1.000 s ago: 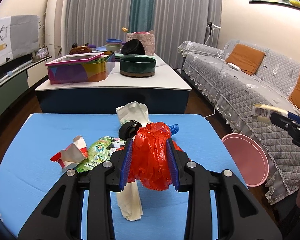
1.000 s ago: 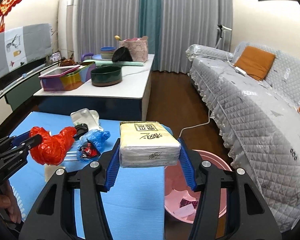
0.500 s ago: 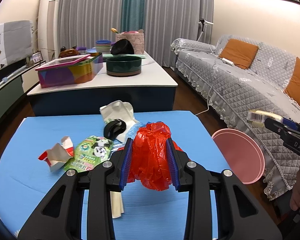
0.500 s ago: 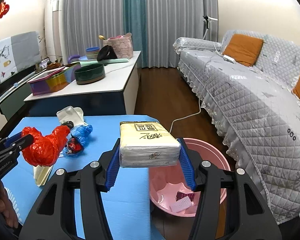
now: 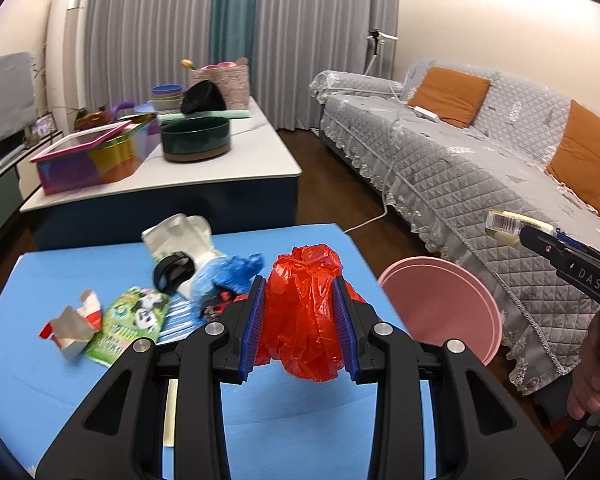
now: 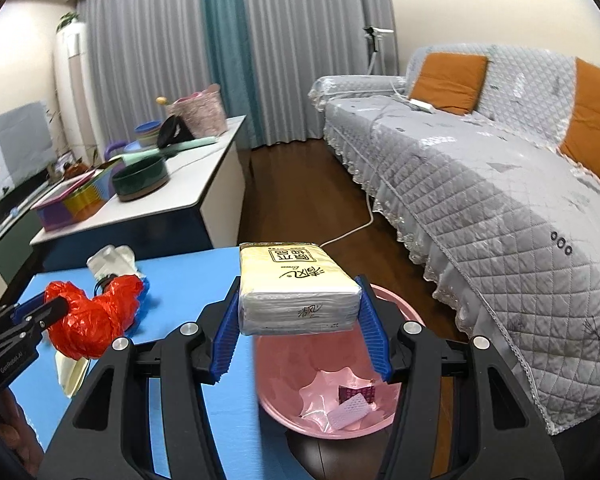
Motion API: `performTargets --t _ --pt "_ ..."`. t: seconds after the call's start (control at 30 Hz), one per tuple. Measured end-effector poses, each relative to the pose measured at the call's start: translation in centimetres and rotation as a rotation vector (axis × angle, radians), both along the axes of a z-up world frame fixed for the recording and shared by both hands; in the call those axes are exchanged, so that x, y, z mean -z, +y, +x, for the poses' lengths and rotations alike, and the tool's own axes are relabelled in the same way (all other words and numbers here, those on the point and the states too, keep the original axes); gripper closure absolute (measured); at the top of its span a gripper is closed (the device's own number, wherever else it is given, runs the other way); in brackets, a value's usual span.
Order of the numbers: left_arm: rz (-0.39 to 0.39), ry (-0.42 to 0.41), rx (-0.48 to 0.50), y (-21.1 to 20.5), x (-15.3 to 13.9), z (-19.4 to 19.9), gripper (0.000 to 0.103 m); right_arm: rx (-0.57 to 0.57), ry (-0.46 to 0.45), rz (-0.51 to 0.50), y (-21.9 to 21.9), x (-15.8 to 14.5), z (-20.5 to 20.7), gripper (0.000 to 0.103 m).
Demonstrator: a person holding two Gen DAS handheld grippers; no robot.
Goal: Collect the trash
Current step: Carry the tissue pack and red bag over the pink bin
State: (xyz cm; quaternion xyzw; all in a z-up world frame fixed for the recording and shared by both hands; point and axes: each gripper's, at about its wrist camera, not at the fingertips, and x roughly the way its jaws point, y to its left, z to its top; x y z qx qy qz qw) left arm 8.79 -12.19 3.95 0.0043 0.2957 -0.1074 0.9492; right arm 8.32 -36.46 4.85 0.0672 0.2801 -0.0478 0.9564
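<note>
The right hand-held gripper [image 6: 300, 320] is pinching a wrapped tissue pack [image 6: 296, 286] between its blue pads, holding it above the near rim of the pink bin [image 6: 404, 312], which is standing on the floor beside the blue table [image 6: 188, 280]. The left hand-held gripper [image 5: 300, 320] is clamping a crumpled red plastic bag [image 5: 306, 320] over the table, short of the bin. The step in hand appears to be the carry to the bin. Next, each load likely needs centring over the opening before release. Wrappers [image 5: 134, 320] are lying uncollected on the table.
</note>
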Motion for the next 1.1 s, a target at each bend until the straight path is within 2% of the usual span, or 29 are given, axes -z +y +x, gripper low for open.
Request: performTargets --t 0.5,1.1 --pt "-0.01 0.006 0.102 -7.0 -0.3 3.1 0.07 0.087 0.01 0.031 -4.5 1.2 0.8 0.049" --pt "-0.019 0.059 0.21 -13.4 1.3 6.8 0.07 0.159 0.036 0.07 -7.8 2.5 2.5 0.049"
